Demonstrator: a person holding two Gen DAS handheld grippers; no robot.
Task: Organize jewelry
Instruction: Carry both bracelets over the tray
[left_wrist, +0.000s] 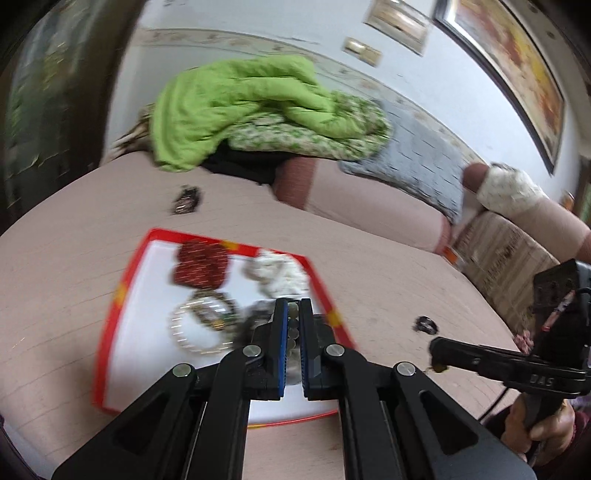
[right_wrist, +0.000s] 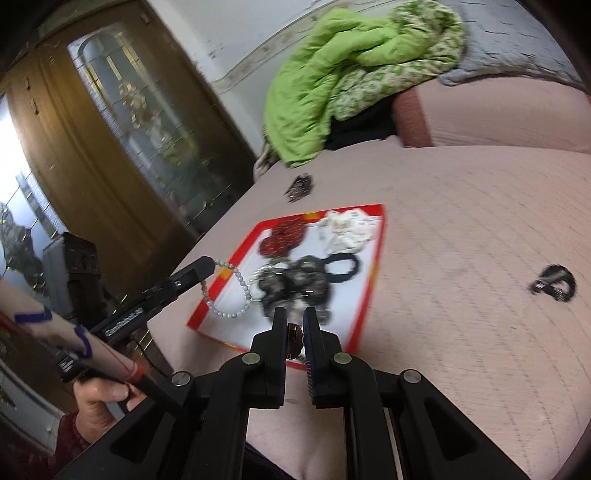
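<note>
Meanwhile left fingers grasp a bead bracelet, right fingers a brown bead, above the cluttered tray.

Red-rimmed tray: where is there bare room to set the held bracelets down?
The red-rimmed tray has bare white floor along its near-left corner, beside the pale bead bracelet. Its far half is crowded: red bracelets, white jewelry, dark pieces mid-tray. The pink bedspread right of the tray is bare up to a black bracelet.

The tray looks like glossy card, red-rimmed and white inside. The bead bracelet is smooth and pale. The bedspread is matt quilted cloth; the quilt is soft green cloth.
</note>
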